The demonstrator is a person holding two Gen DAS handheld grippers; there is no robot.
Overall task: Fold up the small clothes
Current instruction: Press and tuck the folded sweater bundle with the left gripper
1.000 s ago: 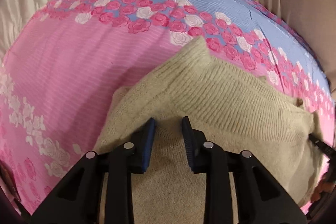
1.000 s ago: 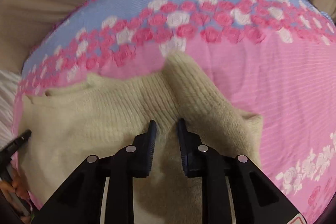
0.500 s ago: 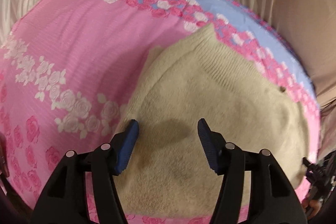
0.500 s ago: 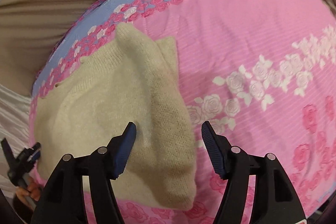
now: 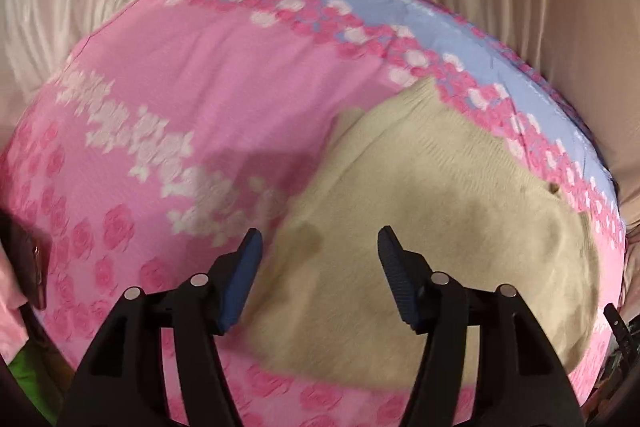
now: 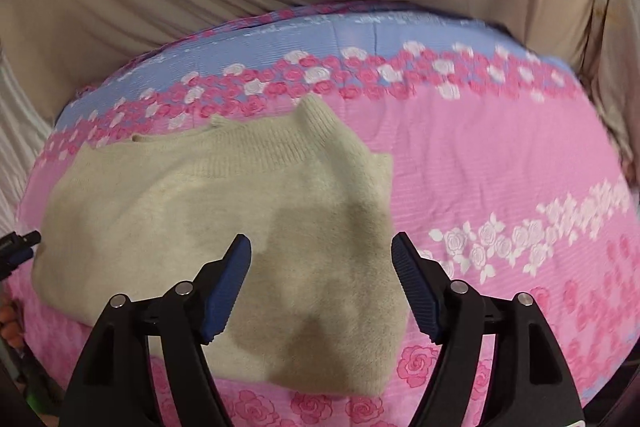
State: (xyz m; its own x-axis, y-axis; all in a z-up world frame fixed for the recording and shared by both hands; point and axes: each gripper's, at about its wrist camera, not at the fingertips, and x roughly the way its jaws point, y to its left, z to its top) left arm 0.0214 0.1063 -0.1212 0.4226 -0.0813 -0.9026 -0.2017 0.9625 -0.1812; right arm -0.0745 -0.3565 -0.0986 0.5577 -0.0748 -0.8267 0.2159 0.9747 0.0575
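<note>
Both my grippers, left (image 5: pixel 320 247) and right (image 6: pixel 320 255), gape wide and hold nothing. The folded sweater (image 6: pixel 224 227) lies on the bedspread (image 6: pixel 500 167) under and ahead of my right fingers, long axis running left-right, its ribbed hem peak pointing away from me. My left view is blurred; there the sweater (image 5: pixel 440 227) stretches ahead and rightward. Only my right view shows the ribbing sharply.

Left gripper (image 5: pixel 320 247) and right gripper (image 6: pixel 321 255), closed on the beige sweater (image 6: pixel 224 227) 1.0 s ago, now gape wide above it; sweater lies folded, released.
</note>
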